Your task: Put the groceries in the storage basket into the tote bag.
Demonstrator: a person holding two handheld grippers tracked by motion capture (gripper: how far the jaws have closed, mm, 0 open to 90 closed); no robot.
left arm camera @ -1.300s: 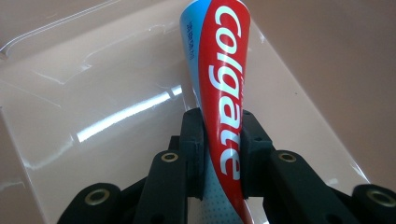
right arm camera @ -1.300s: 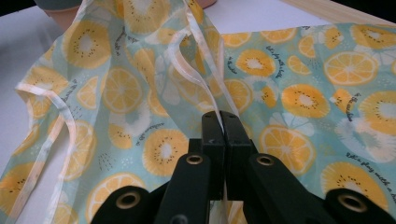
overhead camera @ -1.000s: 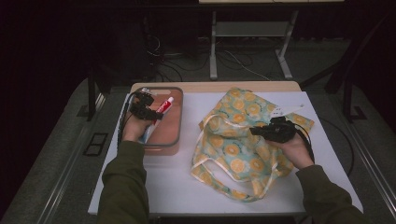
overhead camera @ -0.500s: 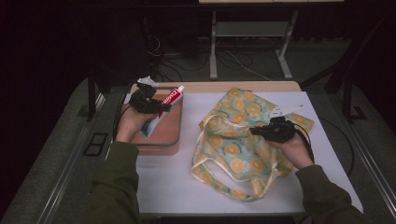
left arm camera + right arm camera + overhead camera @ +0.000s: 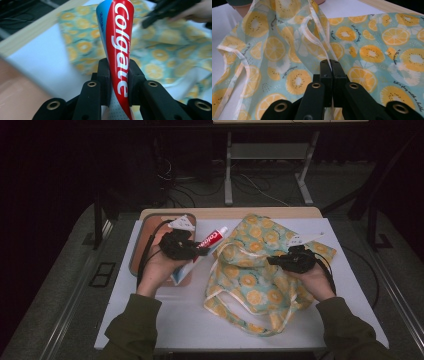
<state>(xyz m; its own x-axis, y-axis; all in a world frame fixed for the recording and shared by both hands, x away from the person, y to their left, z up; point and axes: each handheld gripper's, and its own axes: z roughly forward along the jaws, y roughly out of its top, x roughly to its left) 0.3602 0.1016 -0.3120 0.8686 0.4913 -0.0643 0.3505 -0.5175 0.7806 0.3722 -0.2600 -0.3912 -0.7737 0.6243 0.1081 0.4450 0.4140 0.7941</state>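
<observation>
The left claw [image 5: 200,252] clamps a toothpaste tube [image 5: 209,240] above the tray [image 5: 145,237]; the right claw [image 5: 274,261] pinches the fruit-print bag [image 5: 250,280] rim, lifting it open.

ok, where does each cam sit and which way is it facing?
High view: above the person's side, looking forward and down at the white table; forearms show.
Left gripper view: on the left hand-held gripper, along jaws clamping the red Colgate toothpaste tube.
Right gripper view: on the right hand-held gripper, pinching the white trim.
All three show the citrus-print fabric bag.
</observation>
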